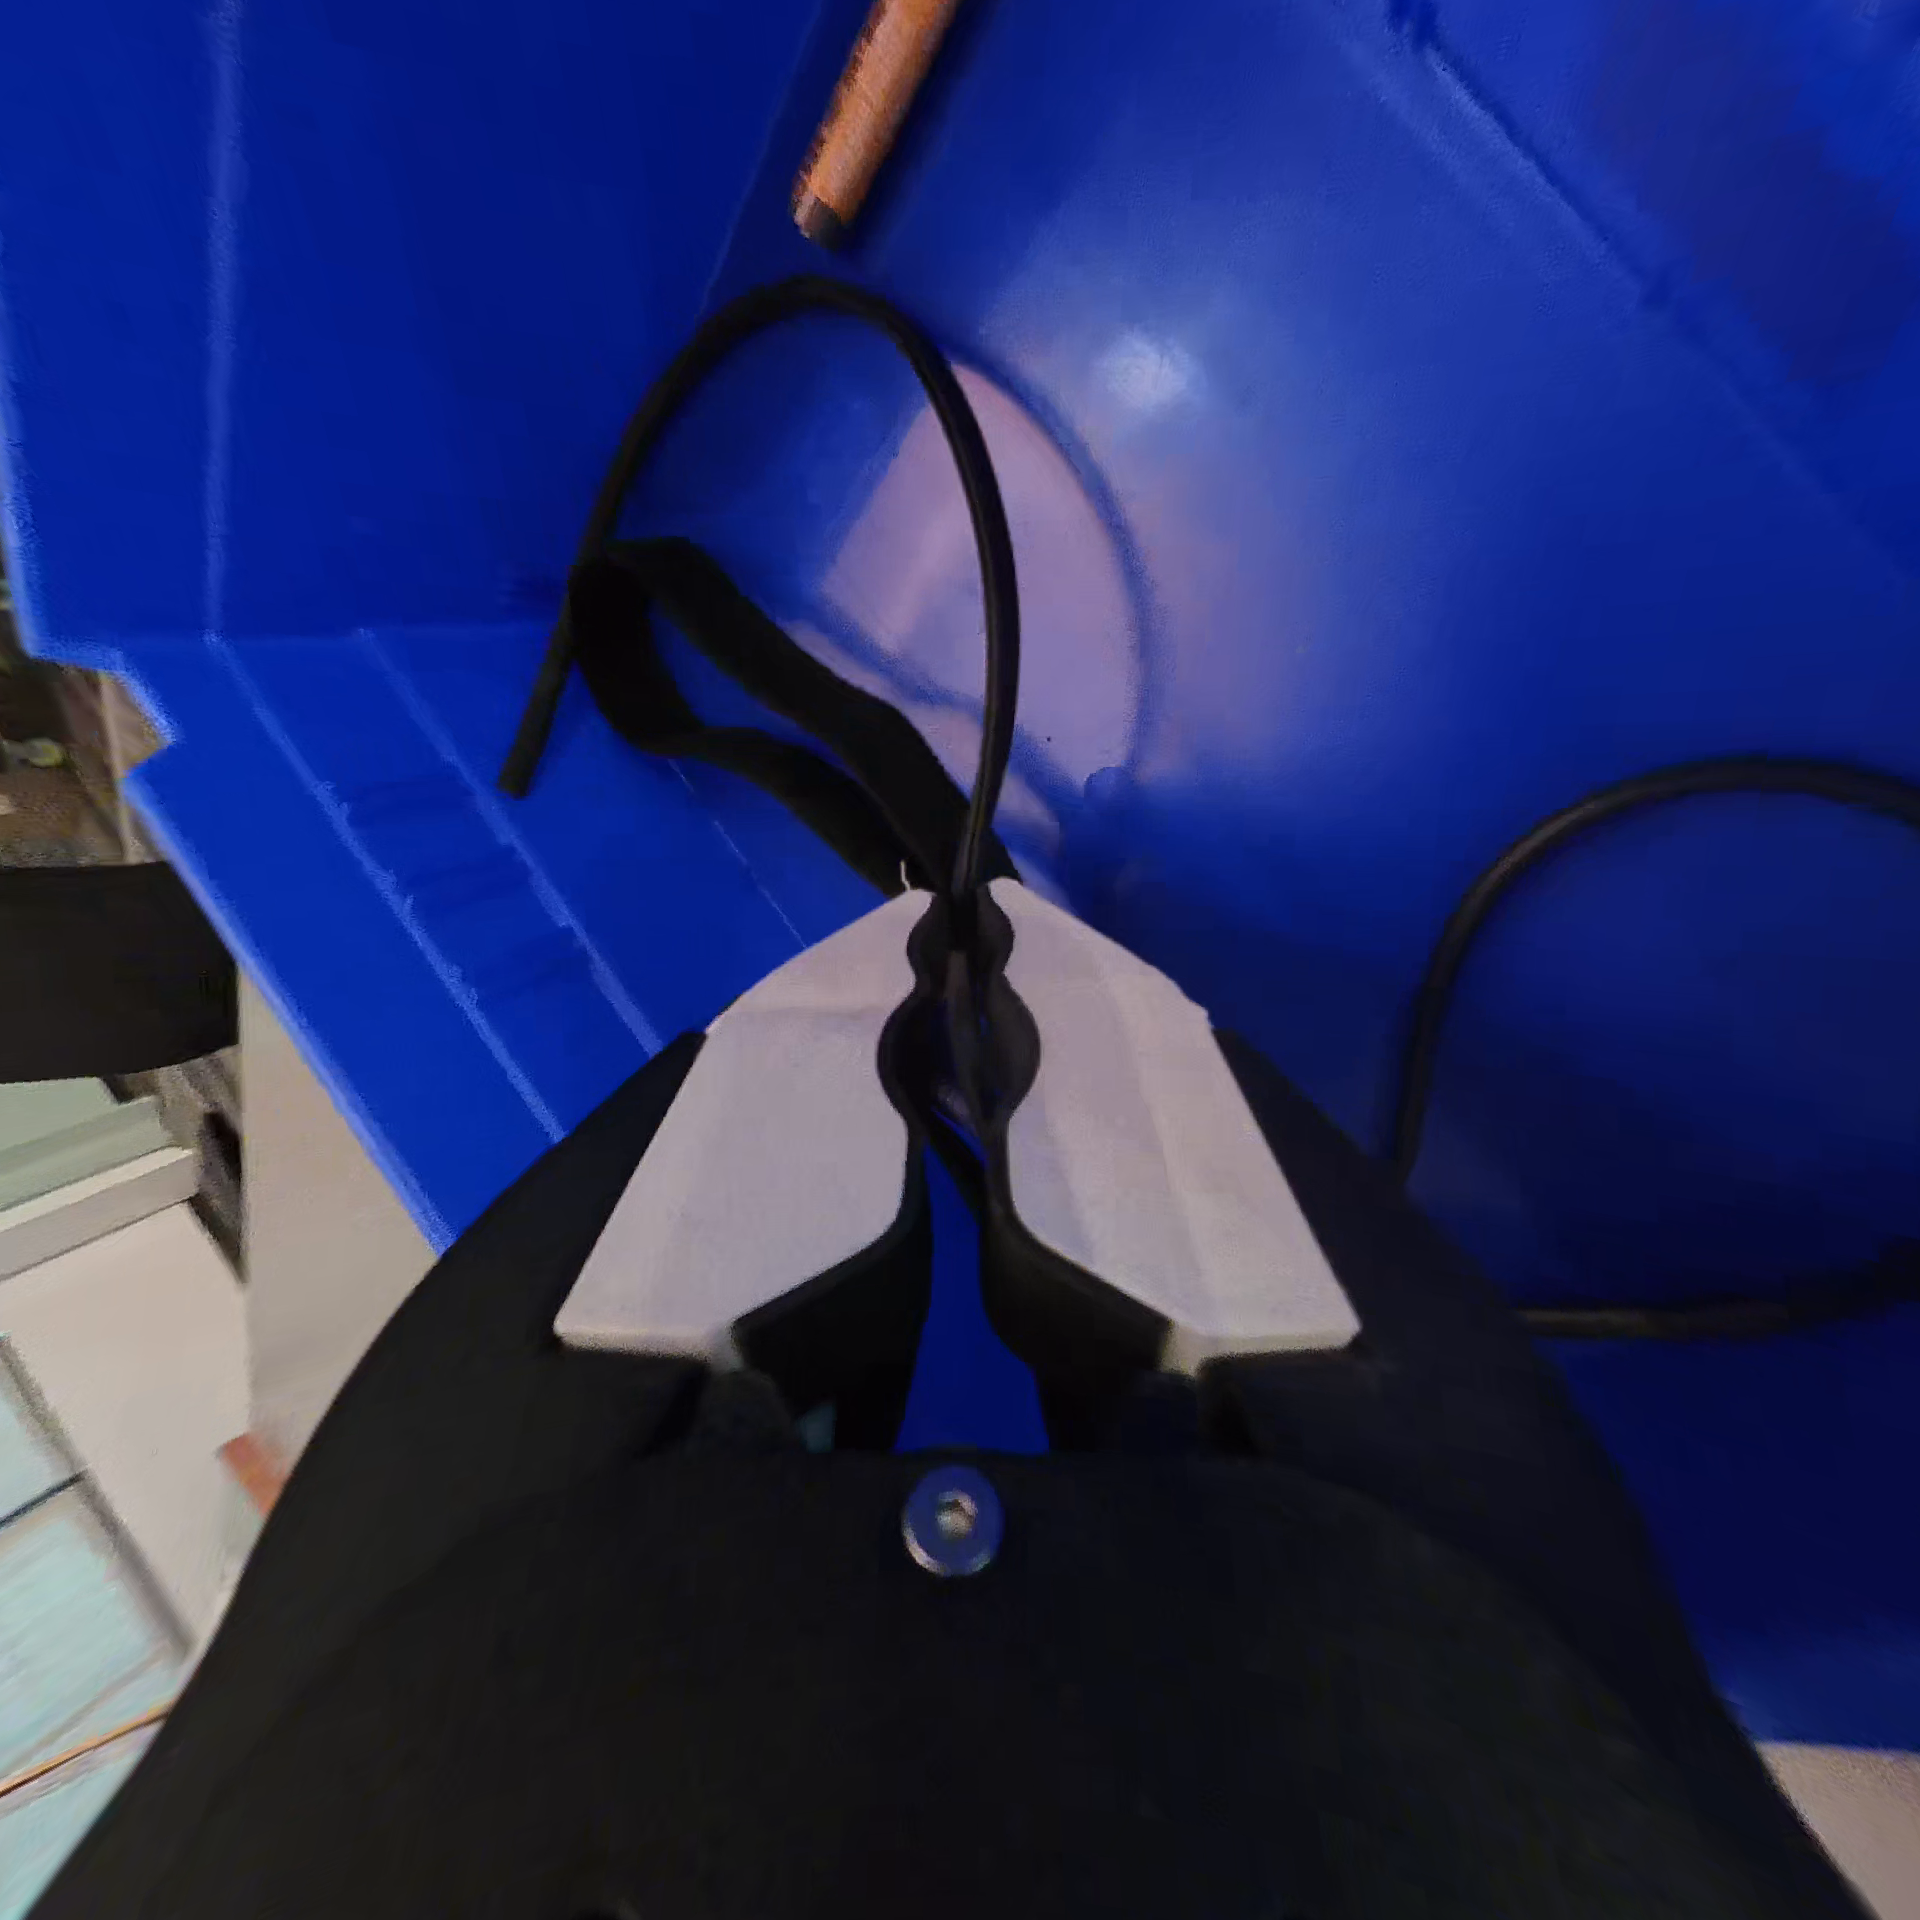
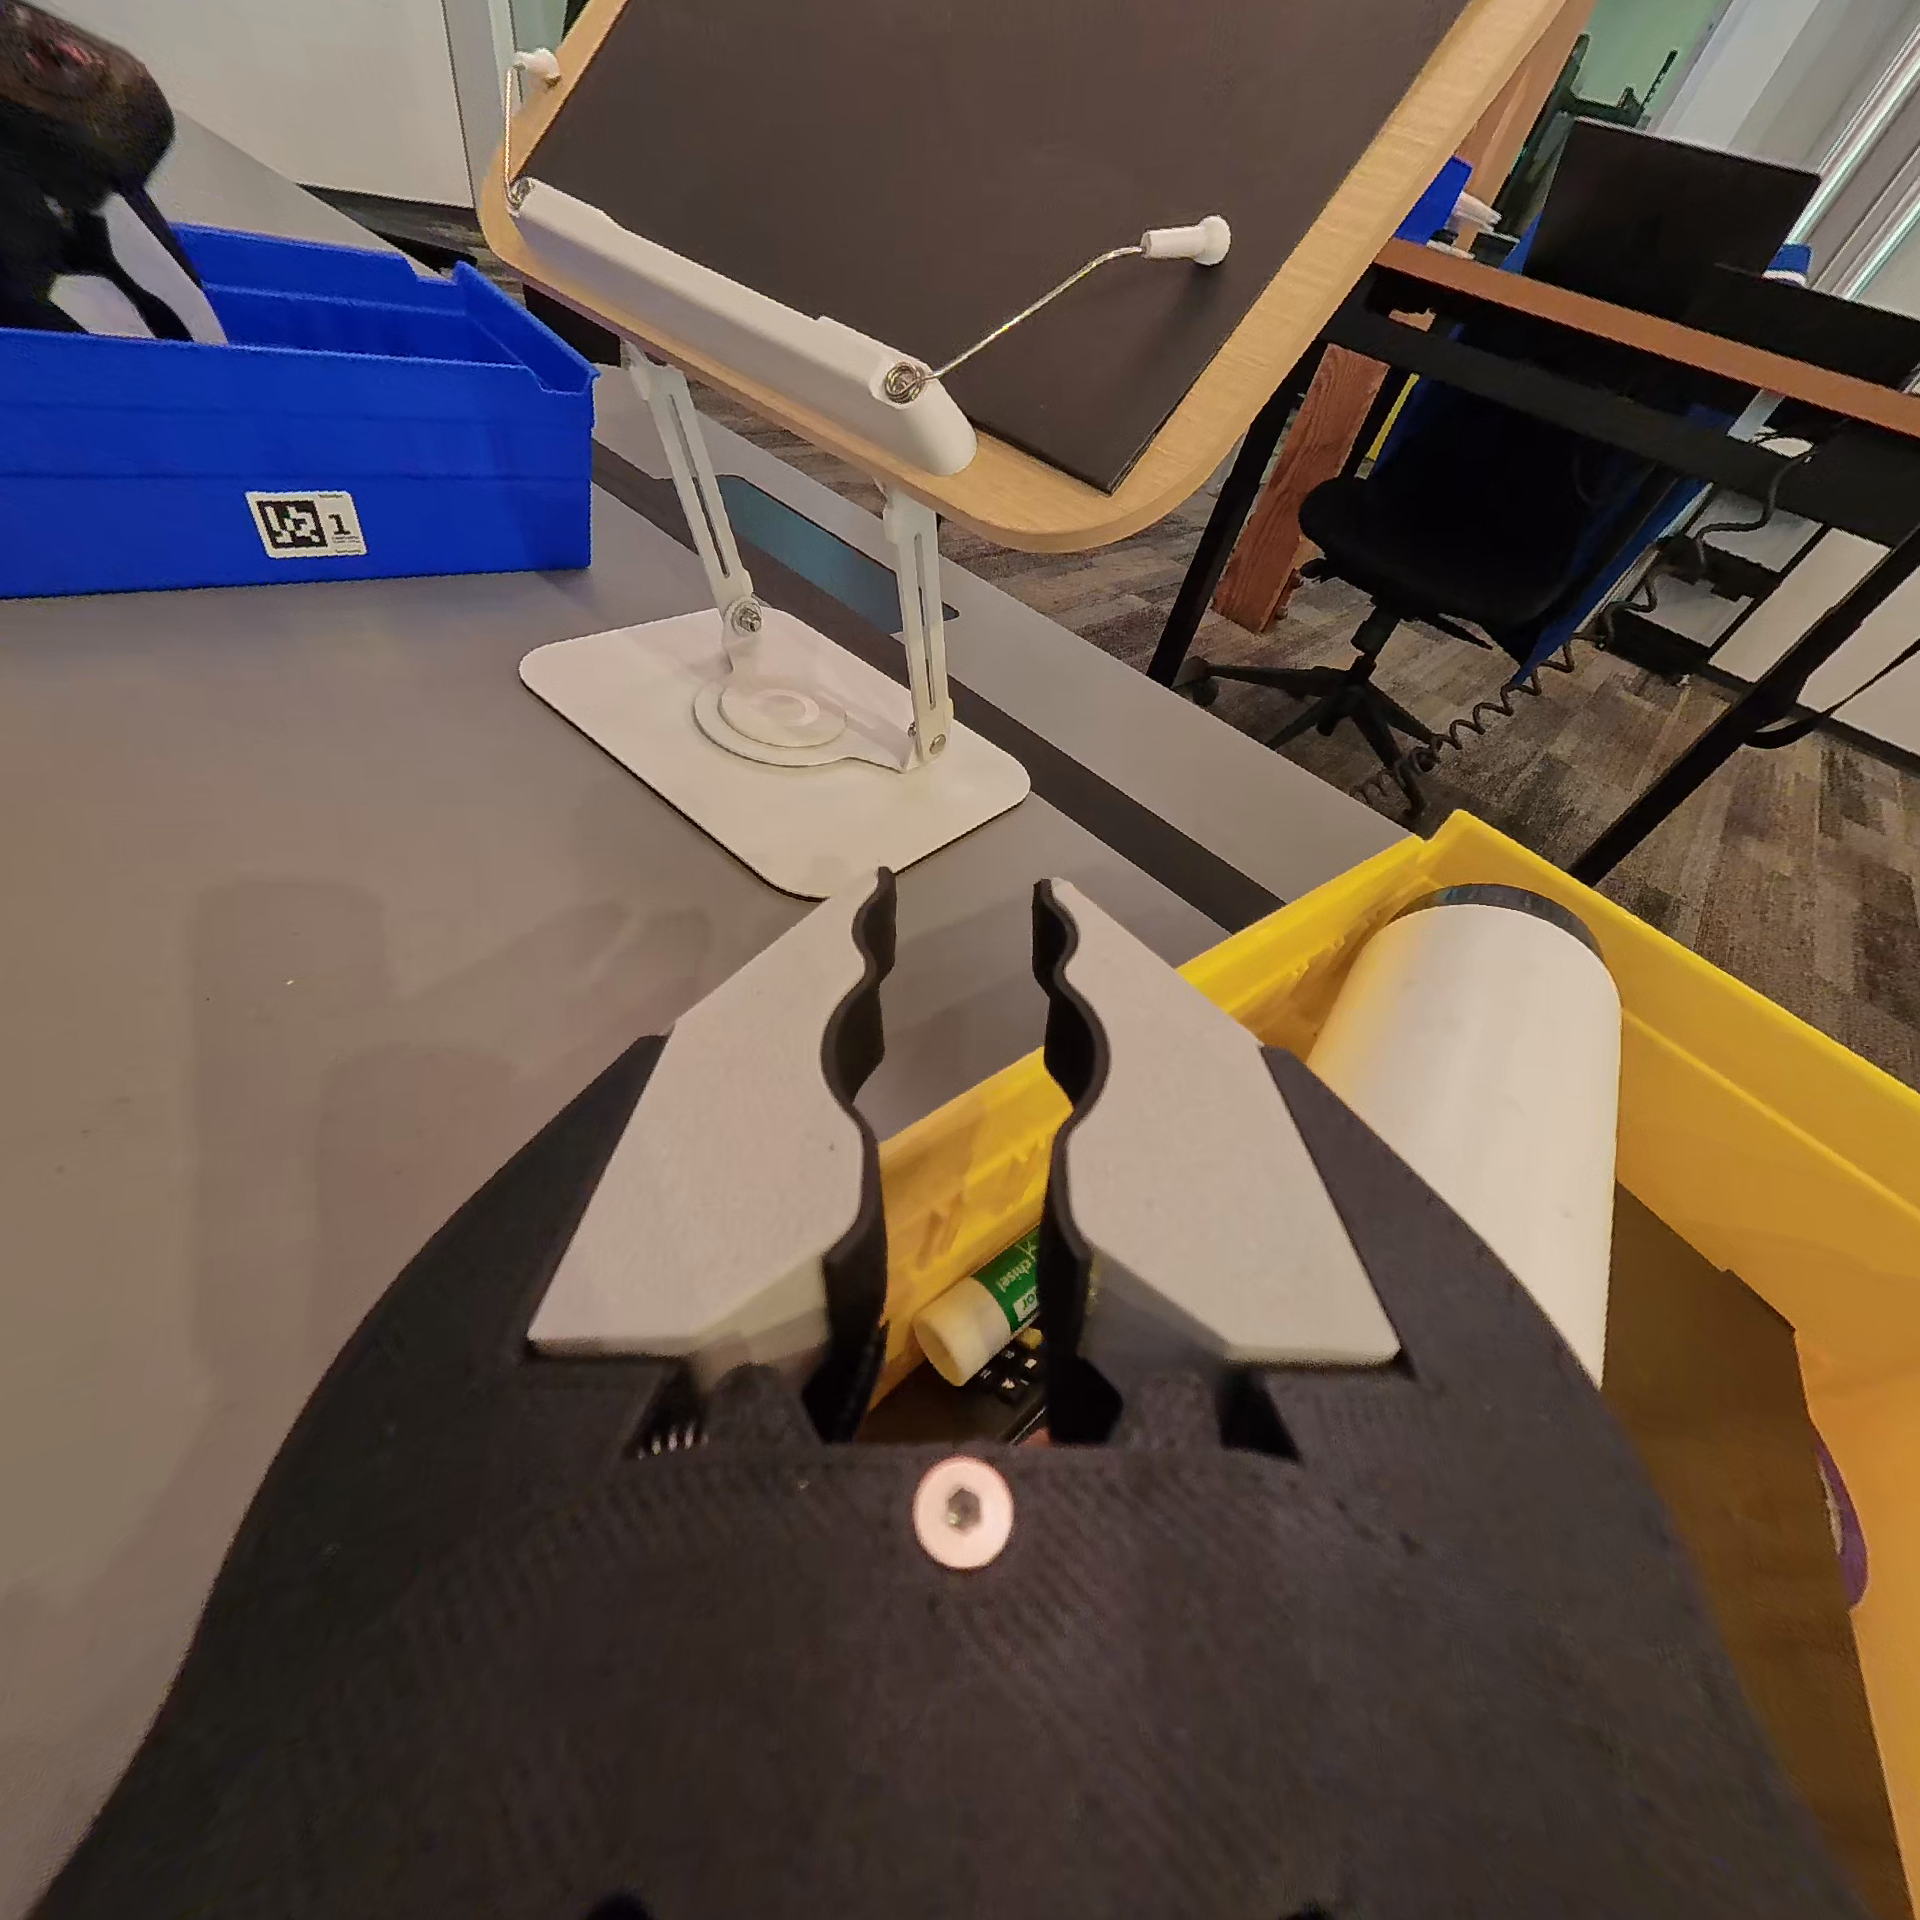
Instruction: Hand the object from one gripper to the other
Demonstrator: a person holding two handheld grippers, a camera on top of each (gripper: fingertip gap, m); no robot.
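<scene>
In the left wrist view my left gripper (image 1: 961, 914) is shut on a thin black cable (image 1: 966, 582) that has a black strap (image 1: 727, 665) wrapped around it. It holds them inside the blue bin (image 1: 1455, 520). The cable arcs up from the fingertips and bends down to the left, and another loop of it (image 1: 1455, 997) lies on the bin floor at the right. In the right wrist view my right gripper (image 2: 964, 914) is open and empty. It hovers over the grey table (image 2: 312, 883), at the edge of a yellow bin (image 2: 1714, 1091). The left gripper (image 2: 73, 197) shows far left over the blue bin (image 2: 260, 416).
A copper-coloured rod (image 1: 873, 114) lies in the blue bin. A book stand (image 2: 935, 260) on a white base (image 2: 779, 769) stands mid-table. The yellow bin holds a white cylinder (image 2: 1486, 1091) and a small white-and-green tube (image 2: 982, 1314). Office chairs and desks stand beyond the table edge. Tip to tip, the grippers are about 55 cm apart. Measured from the fingertips, the white base (image 2: 779, 769) is 25 cm or so from the right gripper and 35 cm from the left.
</scene>
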